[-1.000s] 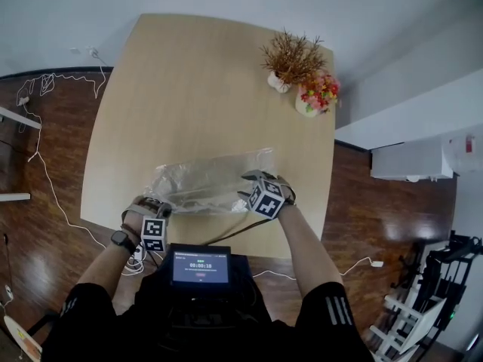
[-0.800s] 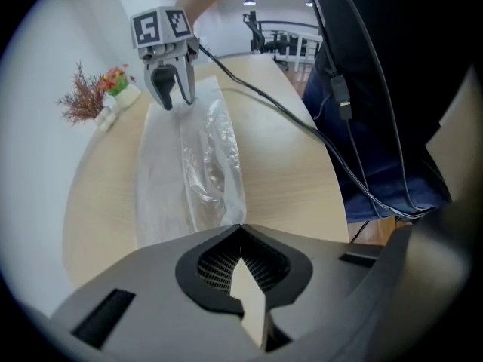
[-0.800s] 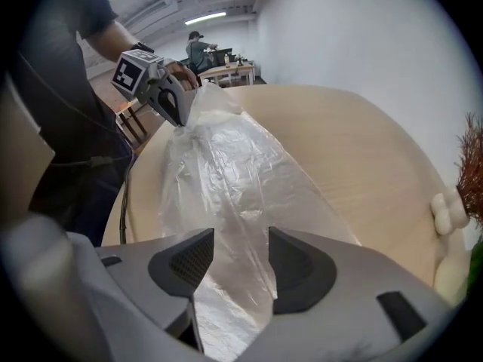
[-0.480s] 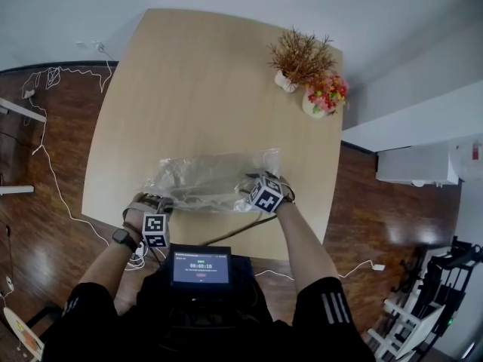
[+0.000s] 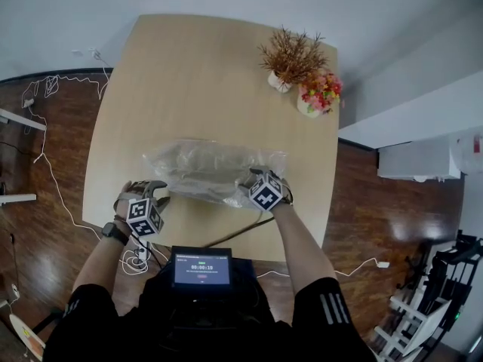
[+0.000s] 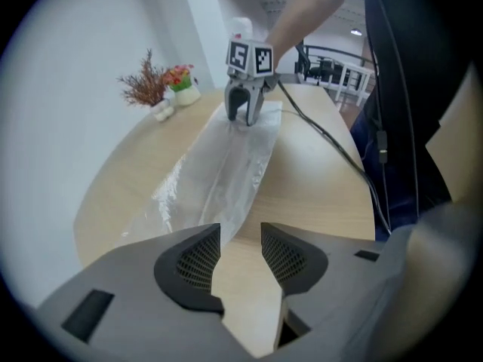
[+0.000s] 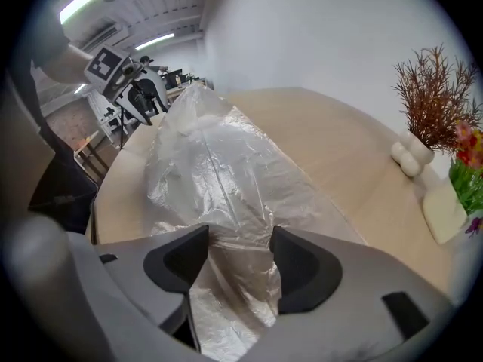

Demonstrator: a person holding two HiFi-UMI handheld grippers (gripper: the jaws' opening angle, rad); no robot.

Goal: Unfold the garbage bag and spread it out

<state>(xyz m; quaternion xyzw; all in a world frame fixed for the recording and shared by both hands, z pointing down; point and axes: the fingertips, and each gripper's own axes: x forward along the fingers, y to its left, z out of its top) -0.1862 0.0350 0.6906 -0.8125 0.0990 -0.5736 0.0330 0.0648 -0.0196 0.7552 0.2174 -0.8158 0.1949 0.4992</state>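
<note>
The clear, crinkled garbage bag [image 5: 211, 168] lies lengthwise across the wooden table [image 5: 196, 81], spread wide and fairly flat. My left gripper [image 5: 145, 196] is off the bag's left end, above the table near the front edge. Its jaws have just been opening and stand open on nothing [image 6: 240, 251], with the bag's end [image 6: 223, 179] just ahead of them. My right gripper [image 5: 253, 183] is low over the bag's right end. Its jaws have also been opening, and a bunched strip of the bag [image 7: 238, 277] lies loose between them. Each gripper shows in the other's view: right gripper [image 6: 245, 111], left gripper [image 7: 139, 89].
A vase of dried brown twigs [image 5: 290, 59] and a pot of red and yellow flowers [image 5: 318, 95] stand at the table's far right corner. A screen [image 5: 201, 268] hangs at the person's chest, and a black cable [image 5: 241, 228] crosses the table's front edge. Cables lie on the floor at left.
The left gripper has opened, let go of the bag's left end and drawn back to the left front. The right gripper has sunk and opened wider. The bag has settled flatter.
</note>
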